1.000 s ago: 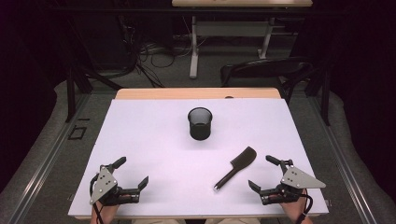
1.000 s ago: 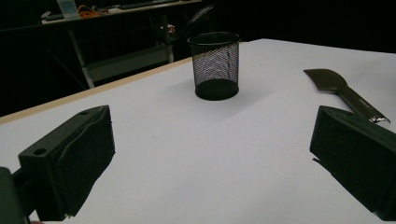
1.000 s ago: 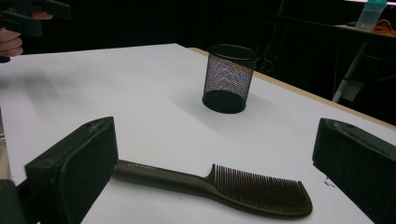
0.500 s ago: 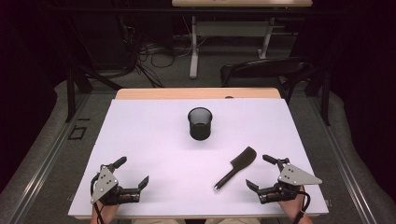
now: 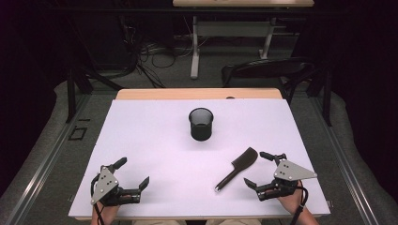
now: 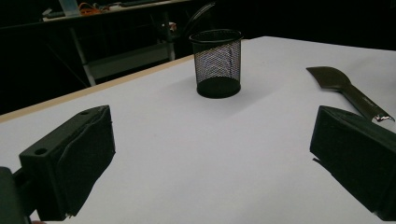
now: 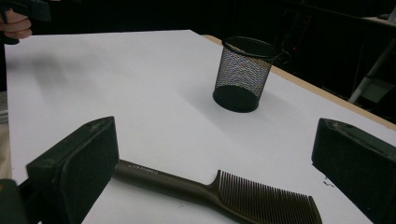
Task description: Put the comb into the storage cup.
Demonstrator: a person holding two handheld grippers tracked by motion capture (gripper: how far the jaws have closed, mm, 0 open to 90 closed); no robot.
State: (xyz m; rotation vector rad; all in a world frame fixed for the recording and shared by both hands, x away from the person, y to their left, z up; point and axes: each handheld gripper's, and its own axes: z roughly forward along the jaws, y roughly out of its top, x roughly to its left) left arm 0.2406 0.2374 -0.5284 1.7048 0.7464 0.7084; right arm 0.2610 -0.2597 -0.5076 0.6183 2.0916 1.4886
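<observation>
High view with both gripper views: a dark brown plastic comb with a long tapered handle (image 5: 237,168) lies flat on the white table covering (image 5: 155,140), at about 5 o'clock from the black wire-mesh cylindrical cup (image 5: 201,124), well apart from it, its toothed head toward 1 o'clock and its handle tip toward 7 o'clock. The right gripper (image 5: 257,168), jaws spread wide and pinching nothing, sits just beside the comb at its 3 o'clock; in the right gripper view the comb (image 7: 219,189) lies between the two black jaws, an alignment that probably prepares a grasp across the handle. The left gripper (image 5: 133,173), also spread and empty, rests near the table's 7 o'clock corner, apparently parked clear of the work. The cup stands upright, open mouth up, seemingly the comb's destination. Faint embossed lettering on the handle is too small to read.
</observation>
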